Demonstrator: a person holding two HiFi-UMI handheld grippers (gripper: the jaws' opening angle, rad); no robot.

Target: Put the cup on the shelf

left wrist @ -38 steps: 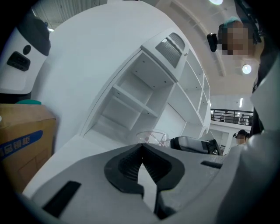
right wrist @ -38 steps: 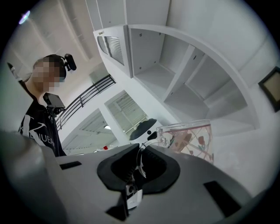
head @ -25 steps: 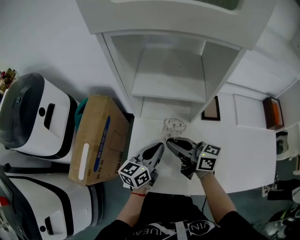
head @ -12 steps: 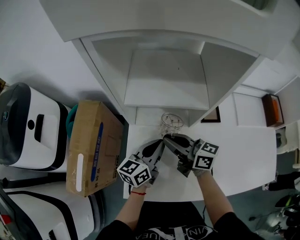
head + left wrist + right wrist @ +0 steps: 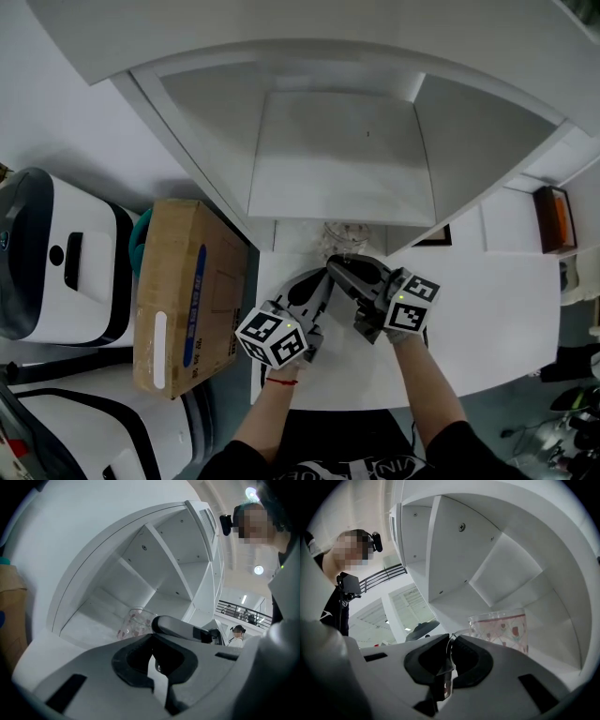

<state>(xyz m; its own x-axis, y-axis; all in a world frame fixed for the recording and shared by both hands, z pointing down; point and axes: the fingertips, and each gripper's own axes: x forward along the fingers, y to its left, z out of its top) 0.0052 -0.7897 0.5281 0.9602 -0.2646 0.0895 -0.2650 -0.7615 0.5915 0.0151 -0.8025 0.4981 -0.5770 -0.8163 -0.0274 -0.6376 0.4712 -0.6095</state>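
Observation:
The cup is clear glass with small red prints, upright, at the mouth of the white shelf's lower compartment. In the right gripper view the cup stands just past the jaws, and its glass handle is pinched between them. My right gripper is shut on that handle. My left gripper sits close beside it on the left, jaws together with nothing in them. In the left gripper view the cup shows beyond the right gripper's finger. The shelf board hides part of the cup from above.
A white table lies under both hands. To its left stand a cardboard box and a white machine. At the right are a framed picture and an orange-brown object. The shelf's side walls flank the opening.
Both grippers and the cup have moved forward toward the shelf; the cup now sits at the compartment's front edge, partly under the board. Grips look unchanged.

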